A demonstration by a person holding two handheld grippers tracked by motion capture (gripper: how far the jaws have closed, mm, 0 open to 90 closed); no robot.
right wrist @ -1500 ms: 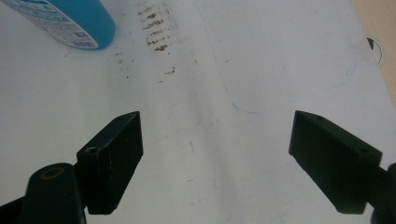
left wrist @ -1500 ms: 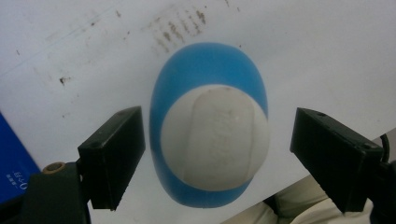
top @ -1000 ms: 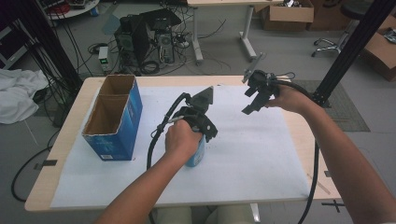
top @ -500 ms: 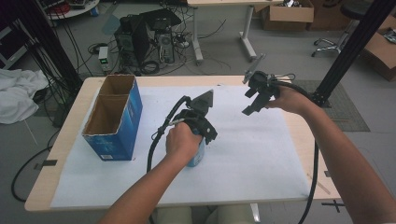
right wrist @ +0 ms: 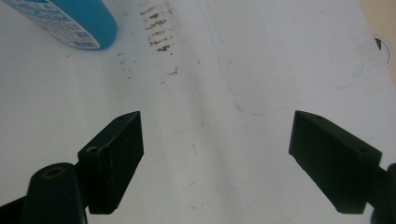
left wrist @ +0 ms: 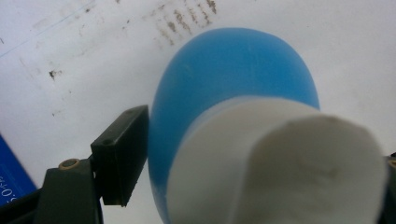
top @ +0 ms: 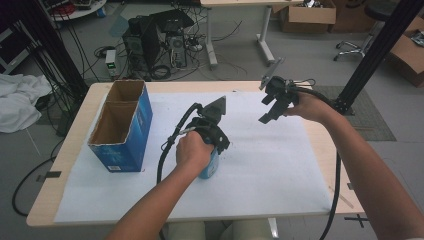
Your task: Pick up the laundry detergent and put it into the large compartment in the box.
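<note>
Change since a second ago: next to none; both hands sit as they did, the left gripper perhaps a touch lower over its load. Item one, blue bottle: stands upright on the white paper sheet near the table's centre, white cap toward the left gripper's camera, blue body beyond. Left gripper: jaws set around the bottle's upper body, the near jaw pad touching the blue wall at 9 o'clock in the left gripper view; the far jaw is cut off at the frame edge, so a firm clamp is likely but cannot be confirmed. Item two, right gripper: held in the air at roughly 1 o'clock from the bottle, well apart from it, jaws spread wide and holding nothing (its own view shows bare paper between them, the bottle's base at 11 o'clock). Item three, blue cardboard box: open-topped, two compartments, at 9 o'clock from the bottle, near the table's left edge. Item four, wooden table. Hazards: the bottle's wall is rounded and smooth, so a grip taken high near the cap could let it pivot or slide out on lifting; squeezing harder may dent the plastic or loosen the cap; the left gripper's trailing cable could snag the box if the bottle is carried that way.
</note>
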